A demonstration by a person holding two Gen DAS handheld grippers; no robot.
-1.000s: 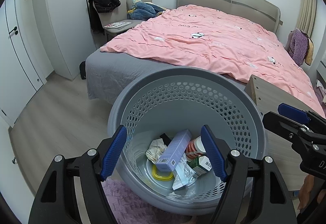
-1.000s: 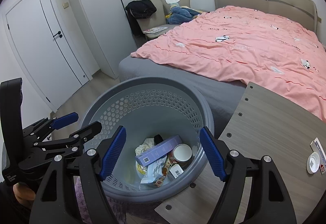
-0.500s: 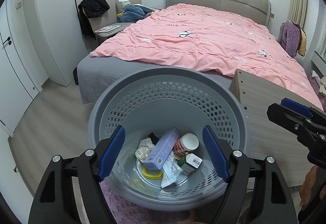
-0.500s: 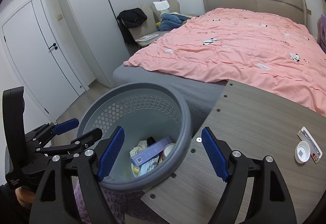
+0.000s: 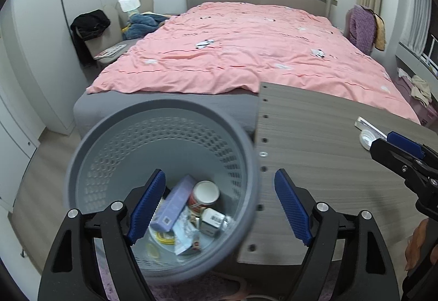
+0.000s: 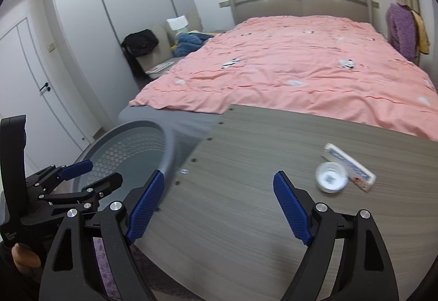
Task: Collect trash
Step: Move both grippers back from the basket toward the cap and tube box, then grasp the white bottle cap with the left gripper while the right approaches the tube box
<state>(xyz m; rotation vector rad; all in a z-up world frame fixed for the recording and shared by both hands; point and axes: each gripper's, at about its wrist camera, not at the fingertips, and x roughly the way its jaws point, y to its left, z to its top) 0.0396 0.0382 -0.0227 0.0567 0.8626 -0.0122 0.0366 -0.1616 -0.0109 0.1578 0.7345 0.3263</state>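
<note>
Since a second ago both of our views have swung off the basket toward the tabletop: the grey perforated basket [image 5: 161, 153] that sat centred in the left wrist view now lies left of centre, and in the right wrist view only its rim shows at the left edge while the wood-grain tabletop [image 6: 246, 191] fills the foreground. Our left gripper [image 5: 220, 208] is wide and opening, with nothing pressed between its blue pads; through it we see the basket's rim and the trash inside: a lilac box [image 5: 175, 205], a red-and-white cup [image 5: 205, 192], a small carton [image 5: 215, 221] and wrappers. Our right gripper [image 6: 219, 208] is likewise wide and opening, empty, above bare tabletop. Further right on the tabletop lie a white round lid [image 6: 331, 177] and, touching it, a blue-and-white tube [image 6: 350, 166]. The pink-covered bed [image 6: 301, 73] stands behind.
</note>
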